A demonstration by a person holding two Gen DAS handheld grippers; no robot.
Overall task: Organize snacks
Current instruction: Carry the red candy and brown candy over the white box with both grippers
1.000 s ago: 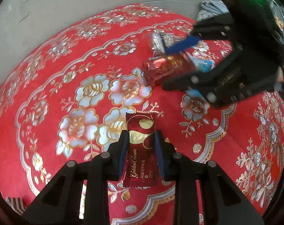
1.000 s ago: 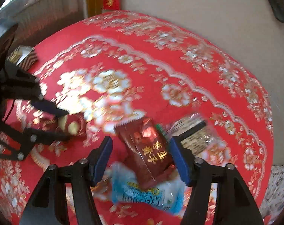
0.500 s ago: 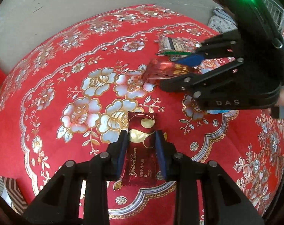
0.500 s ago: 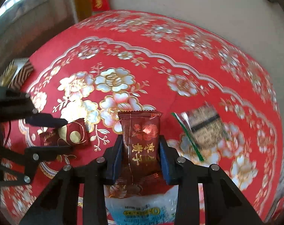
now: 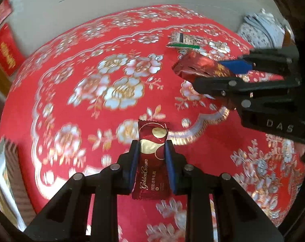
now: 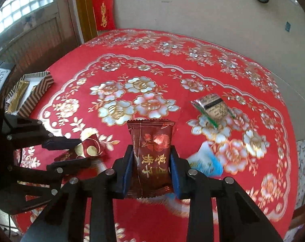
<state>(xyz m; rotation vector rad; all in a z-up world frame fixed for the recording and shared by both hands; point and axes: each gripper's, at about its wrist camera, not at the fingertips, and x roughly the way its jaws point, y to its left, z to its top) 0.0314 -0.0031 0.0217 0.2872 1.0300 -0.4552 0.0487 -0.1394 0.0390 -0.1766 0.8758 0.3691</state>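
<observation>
My left gripper [image 5: 152, 161] is shut on a red Golden Crown candy packet [image 5: 151, 161] and holds it above the red flowered tablecloth [image 5: 112, 90]. My right gripper [image 6: 150, 167] is shut on a dark red packet with gold characters [image 6: 151, 157], also lifted off the cloth. Each gripper shows in the other's view: the right one [image 5: 229, 72] with its packet [image 5: 196, 66], the left one [image 6: 72, 151] with its candy [image 6: 88, 149]. A silver and green packet [image 6: 212, 109] and a blue and white packet [image 6: 204, 161] lie on the cloth.
A striped box [image 6: 31, 88] with gold packets inside stands at the table's left edge; it also shows in the left wrist view [image 5: 3, 173]. A wall runs behind the table. Patterned fabric [image 5: 261, 30] lies past the right edge.
My right gripper closed on the dark red packet and lifted it from the pile. Both grippers have risen and drawn back from the table, each with its packet.
</observation>
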